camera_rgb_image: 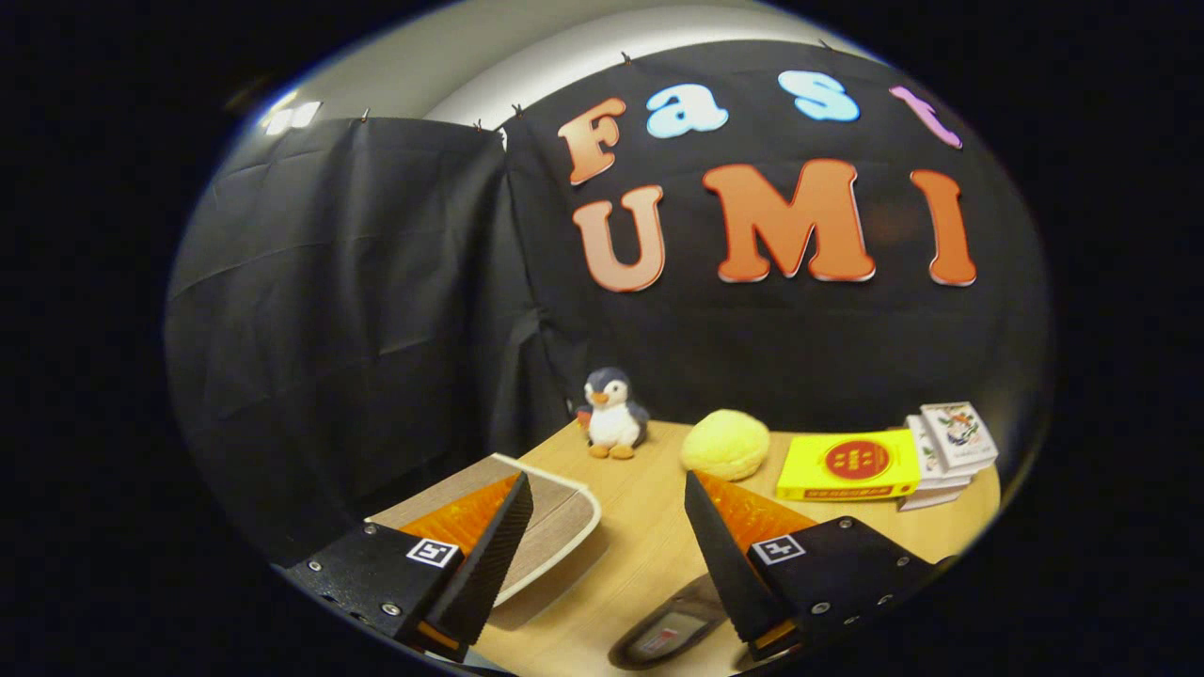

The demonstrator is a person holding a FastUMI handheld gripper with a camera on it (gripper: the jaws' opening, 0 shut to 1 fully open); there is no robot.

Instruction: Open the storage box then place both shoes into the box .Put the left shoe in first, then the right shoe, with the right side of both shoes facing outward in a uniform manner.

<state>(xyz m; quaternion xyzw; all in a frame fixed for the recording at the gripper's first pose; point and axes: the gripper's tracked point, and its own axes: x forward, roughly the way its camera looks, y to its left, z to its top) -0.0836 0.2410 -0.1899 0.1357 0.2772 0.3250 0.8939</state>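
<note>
Gripper view: shoe [670, 635] under spread-fingered gripper [609, 498].

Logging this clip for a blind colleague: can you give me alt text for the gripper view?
The tongs are open and hold nothing above a wooden table, a shoe just below them. A pale-rimmed board lies by the left finger; beyond stand a toy penguin, a yellow ball and stacked books.
</note>
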